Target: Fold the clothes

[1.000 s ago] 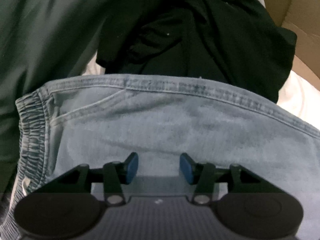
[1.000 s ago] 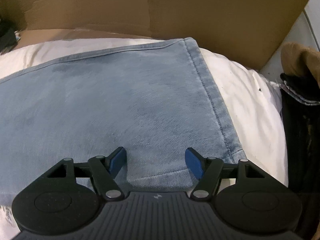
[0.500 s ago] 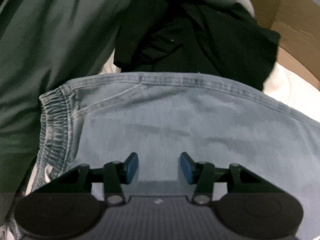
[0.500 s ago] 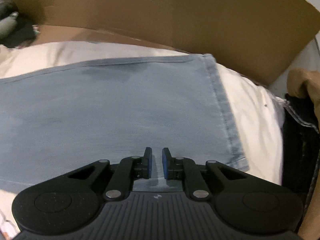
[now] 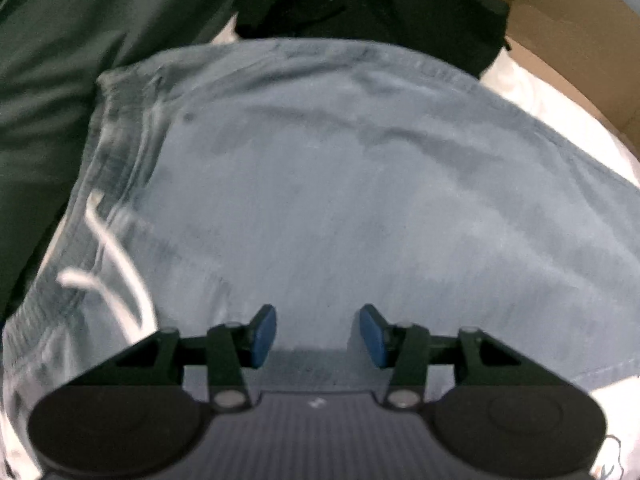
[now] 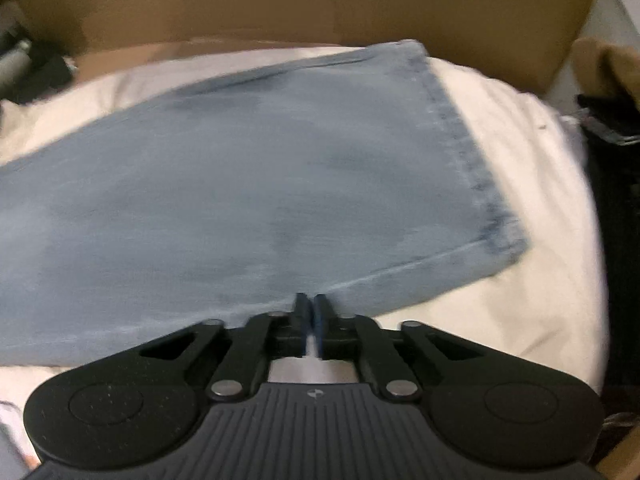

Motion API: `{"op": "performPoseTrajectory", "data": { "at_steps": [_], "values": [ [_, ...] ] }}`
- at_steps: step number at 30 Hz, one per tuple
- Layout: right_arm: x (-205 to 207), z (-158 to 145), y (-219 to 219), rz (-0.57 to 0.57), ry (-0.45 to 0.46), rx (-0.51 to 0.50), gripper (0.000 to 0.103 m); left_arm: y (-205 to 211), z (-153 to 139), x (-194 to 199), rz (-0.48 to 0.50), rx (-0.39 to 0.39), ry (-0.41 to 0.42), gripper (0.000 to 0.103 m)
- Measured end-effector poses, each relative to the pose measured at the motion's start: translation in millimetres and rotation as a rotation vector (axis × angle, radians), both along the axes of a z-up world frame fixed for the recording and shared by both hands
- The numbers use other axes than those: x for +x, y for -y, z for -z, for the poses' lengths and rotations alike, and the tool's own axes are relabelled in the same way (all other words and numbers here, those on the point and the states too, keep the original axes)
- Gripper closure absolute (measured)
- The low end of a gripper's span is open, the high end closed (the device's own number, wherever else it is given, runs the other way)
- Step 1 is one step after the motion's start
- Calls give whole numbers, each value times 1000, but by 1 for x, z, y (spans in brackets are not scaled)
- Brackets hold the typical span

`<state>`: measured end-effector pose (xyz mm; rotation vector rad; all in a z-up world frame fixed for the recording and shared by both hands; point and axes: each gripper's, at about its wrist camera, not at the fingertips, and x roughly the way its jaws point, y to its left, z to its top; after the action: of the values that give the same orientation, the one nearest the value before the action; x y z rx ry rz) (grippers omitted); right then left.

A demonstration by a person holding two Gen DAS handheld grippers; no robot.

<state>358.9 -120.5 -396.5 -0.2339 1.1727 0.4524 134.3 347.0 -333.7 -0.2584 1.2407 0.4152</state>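
Note:
Light blue jeans (image 5: 340,200) lie flat on a white sheet (image 6: 520,240). In the left wrist view their elastic waistband (image 5: 116,152) and white drawstring (image 5: 116,256) are at the left. My left gripper (image 5: 318,334) hovers open over the upper part of the jeans, with nothing pinched between its blue pads. In the right wrist view the leg (image 6: 280,160) runs away to its hem (image 6: 460,140). My right gripper (image 6: 310,304) is shut on the near side edge of that leg, a short way from the hem corner.
A dark green garment (image 5: 80,40) lies left of the waistband and a black garment (image 5: 380,0) just beyond it. Cardboard walls (image 6: 360,0) stand behind the sheet. Dark clothing (image 6: 616,200) and a tan item (image 6: 600,64) are at the right edge.
My right gripper closed from wide open onto the leg's near edge. The left gripper, still open, slid along the jeans, and the waistband and drawstring came further into its view.

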Motion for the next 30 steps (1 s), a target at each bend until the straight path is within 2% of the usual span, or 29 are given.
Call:
{"op": "performPoseTrajectory", "data": {
  "at_steps": [4, 5, 8, 11, 14, 19, 22, 30],
  "values": [
    [5, 2, 9, -12, 16, -53, 99, -16, 0, -30, -83, -2, -12, 54],
    [6, 2, 10, -12, 15, -55, 99, -20, 0, -37, -104, -3, -16, 57],
    [8, 0, 8, -6, 13, -61, 99, -29, 4, -58, -138, -7, -25, 58],
    [6, -5, 8, -3, 15, -47, 100, -38, 8, -71, -168, -20, -14, 58],
    [-2, -22, 15, -11, 56, 14, 100, -45, 12, -78, -198, -28, -5, 58],
    [-29, -54, 39, -13, 105, 98, 100, -53, 23, -72, -210, -22, -27, 57],
    [-51, -65, 55, -37, 106, 100, 100, -56, 26, -66, -210, -27, -47, 55],
    [-116, -77, 104, -47, 57, 111, 99, -44, -11, -71, -142, -62, 16, 56]
  ]
}}
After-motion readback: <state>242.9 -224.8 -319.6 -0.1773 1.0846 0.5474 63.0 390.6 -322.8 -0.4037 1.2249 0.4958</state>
